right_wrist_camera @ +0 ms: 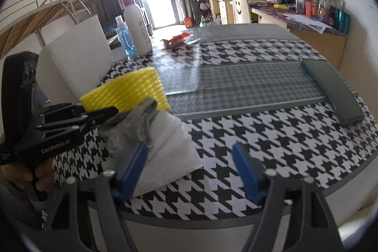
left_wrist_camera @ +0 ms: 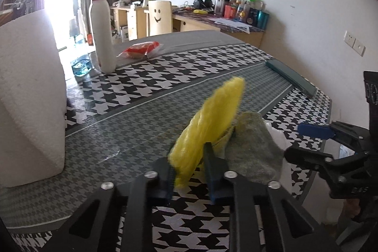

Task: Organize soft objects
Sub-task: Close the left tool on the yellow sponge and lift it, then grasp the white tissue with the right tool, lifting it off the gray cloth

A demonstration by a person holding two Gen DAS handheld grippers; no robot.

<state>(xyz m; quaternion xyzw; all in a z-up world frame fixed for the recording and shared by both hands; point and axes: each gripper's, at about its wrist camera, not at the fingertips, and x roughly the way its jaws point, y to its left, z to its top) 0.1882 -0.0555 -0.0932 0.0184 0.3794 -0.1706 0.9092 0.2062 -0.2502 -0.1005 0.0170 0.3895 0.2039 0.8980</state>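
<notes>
My left gripper (left_wrist_camera: 189, 169) is shut on a yellow foam net sleeve (left_wrist_camera: 210, 124) and holds it upright above the houndstooth table (left_wrist_camera: 165, 77). The sleeve also shows in the right wrist view (right_wrist_camera: 132, 91), with the left gripper (right_wrist_camera: 104, 115) on its near edge. A grey cloth (left_wrist_camera: 255, 150) lies just right of the sleeve, on a white folded cloth (right_wrist_camera: 170, 152). The grey cloth (right_wrist_camera: 132, 126) touches the left finger of my right gripper (right_wrist_camera: 191, 171), which is open and empty above the table's near edge.
A big white foam block (left_wrist_camera: 30, 96) stands at the left. A white pump bottle (left_wrist_camera: 101, 30), a blue bottle (right_wrist_camera: 124, 37) and a red snack packet (left_wrist_camera: 139, 50) sit at the far side. A dark green flat case (right_wrist_camera: 333, 89) lies at the right.
</notes>
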